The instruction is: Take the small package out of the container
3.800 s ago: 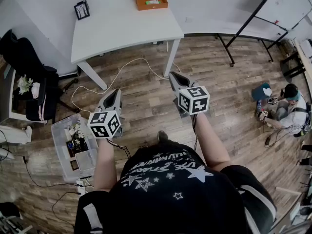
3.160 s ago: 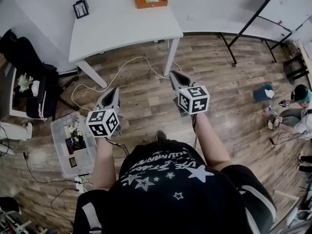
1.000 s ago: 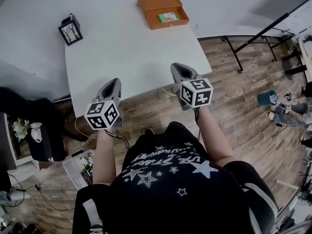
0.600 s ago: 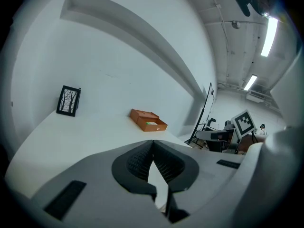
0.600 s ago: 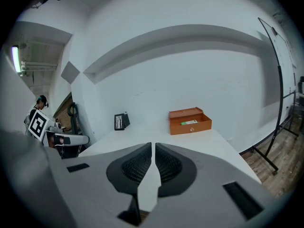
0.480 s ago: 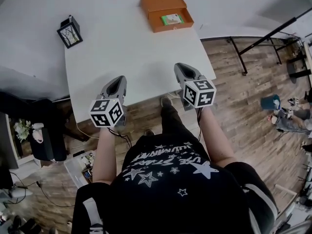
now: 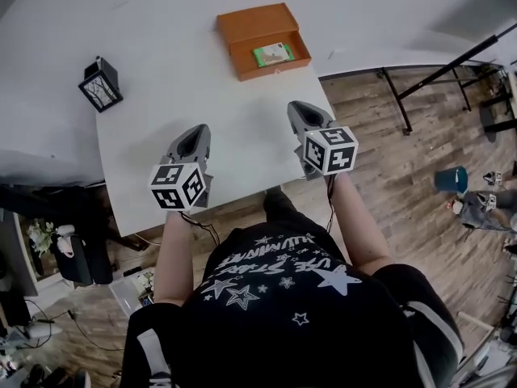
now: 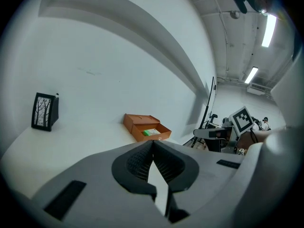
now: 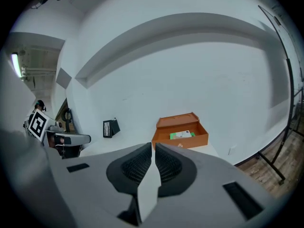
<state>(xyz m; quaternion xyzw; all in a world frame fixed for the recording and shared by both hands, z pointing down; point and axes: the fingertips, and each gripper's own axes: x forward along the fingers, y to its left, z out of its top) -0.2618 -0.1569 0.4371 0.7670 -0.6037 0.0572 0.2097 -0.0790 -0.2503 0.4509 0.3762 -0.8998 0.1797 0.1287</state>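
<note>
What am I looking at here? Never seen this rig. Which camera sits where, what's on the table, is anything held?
There is no robot arm. A person holds a hand-held two-finger gripper in each hand, and the cubes with square markers are part of those grippers.

The head view comes from a camera on the person's head, looking steeply down. It shows the left gripper and right gripper above the near part of the white table.

The left and right gripper views come from cameras riding on the grippers, each looking along its own fingers.

On the table, an open orange box sits at the far side with a small green-and-white package inside. A small black lantern-like frame stands to the left.

Nothing is held. Both grippers' fingers are closed with nothing between them, well short of the box.
</note>
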